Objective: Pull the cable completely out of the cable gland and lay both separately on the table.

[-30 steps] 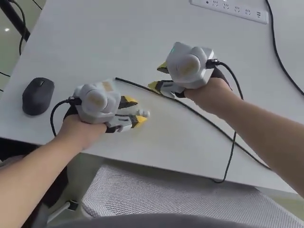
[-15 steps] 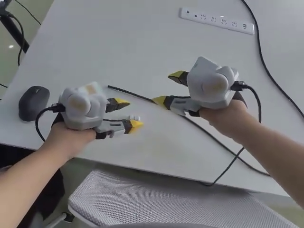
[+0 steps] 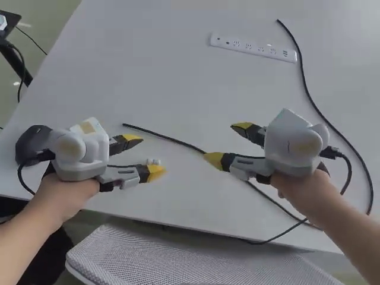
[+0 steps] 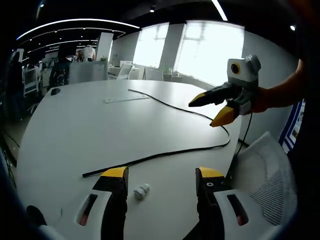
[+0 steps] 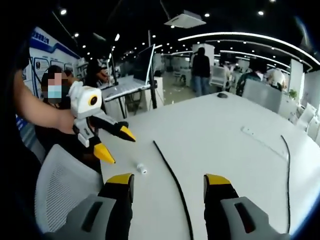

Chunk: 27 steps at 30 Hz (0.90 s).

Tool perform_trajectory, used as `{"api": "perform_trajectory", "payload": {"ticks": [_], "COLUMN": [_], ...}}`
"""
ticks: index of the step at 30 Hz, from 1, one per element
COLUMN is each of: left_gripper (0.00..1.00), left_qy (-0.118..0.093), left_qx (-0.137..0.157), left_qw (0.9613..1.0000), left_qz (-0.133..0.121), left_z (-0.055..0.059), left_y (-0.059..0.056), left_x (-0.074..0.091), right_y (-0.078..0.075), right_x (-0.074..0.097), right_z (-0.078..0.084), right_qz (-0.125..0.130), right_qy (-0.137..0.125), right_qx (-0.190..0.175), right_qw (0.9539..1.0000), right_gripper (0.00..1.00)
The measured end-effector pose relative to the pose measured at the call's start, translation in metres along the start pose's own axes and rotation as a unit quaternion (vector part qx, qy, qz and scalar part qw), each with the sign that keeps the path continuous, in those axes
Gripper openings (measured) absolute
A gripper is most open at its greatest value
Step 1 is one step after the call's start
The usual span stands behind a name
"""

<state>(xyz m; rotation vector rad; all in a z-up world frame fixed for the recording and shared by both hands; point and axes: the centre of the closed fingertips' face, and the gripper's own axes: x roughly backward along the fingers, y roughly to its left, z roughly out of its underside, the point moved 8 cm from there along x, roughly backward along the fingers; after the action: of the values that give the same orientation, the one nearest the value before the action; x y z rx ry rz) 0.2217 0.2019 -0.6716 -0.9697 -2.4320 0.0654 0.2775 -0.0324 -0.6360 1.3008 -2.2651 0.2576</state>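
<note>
The black cable (image 3: 172,140) lies bare on the white table (image 3: 178,77), its free end toward the left. The small white cable gland (image 3: 153,161) rests on the table apart from the cable, just below that end. My left gripper (image 3: 142,155) is open and empty, with the gland close to its lower jaw tip. In the left gripper view the gland (image 4: 141,190) lies between my own jaws, just short of the cable (image 4: 165,154). My right gripper (image 3: 225,142) hovers open and empty over the cable's middle. From the right gripper view, gland (image 5: 142,168) and cable (image 5: 170,175) lie side by side.
A white power strip (image 3: 252,47) lies at the back, its black cord (image 3: 309,101) curving down the right side. A dark mouse (image 3: 27,142) sits at the left edge behind my left hand. A mesh chair (image 3: 178,261) stands below the near table edge.
The two grippers have drawn apart, the left one leftward and the right one rightward off the cable. The head camera has tilted up, so the table looks shifted down.
</note>
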Motion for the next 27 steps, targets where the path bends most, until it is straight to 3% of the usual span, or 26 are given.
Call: {"api": "perform_trajectory", "payload": {"ticks": [8,12,20,21,27], "left_gripper": [0.6,0.66,0.74,0.75,0.81], "left_qy": [-0.005,-0.013,0.005,0.017,0.009], "left_qx": [0.006,0.009,0.01,0.018,0.024], "left_qw": [0.9999,0.9999,0.9999,0.9997,0.9994], "left_qz": [-0.008,-0.004,-0.003,-0.005,-0.023], "left_z": [-0.009,-0.014,-0.014,-0.012,-0.012], "left_y": [-0.018,-0.024,-0.029,-0.029,-0.031], "left_x": [0.007,0.007,0.01,0.011,0.015], "right_y": [-0.004,-0.007,-0.007,-0.006,-0.006], "right_x": [0.034,0.052,0.077,0.079,0.087], "right_z": [0.019,0.033,0.064,0.067,0.074], "right_qz": [0.018,0.032,0.043,0.042,0.036], "right_qy": [-0.021,-0.019,-0.006,-0.003,-0.006], "right_qx": [-0.032,-0.05,-0.073,-0.07,-0.073], "right_qw": [0.9991,0.998,0.9964,0.9966,0.9967], "right_gripper": [0.65,0.65,0.69,0.7,0.75]}}
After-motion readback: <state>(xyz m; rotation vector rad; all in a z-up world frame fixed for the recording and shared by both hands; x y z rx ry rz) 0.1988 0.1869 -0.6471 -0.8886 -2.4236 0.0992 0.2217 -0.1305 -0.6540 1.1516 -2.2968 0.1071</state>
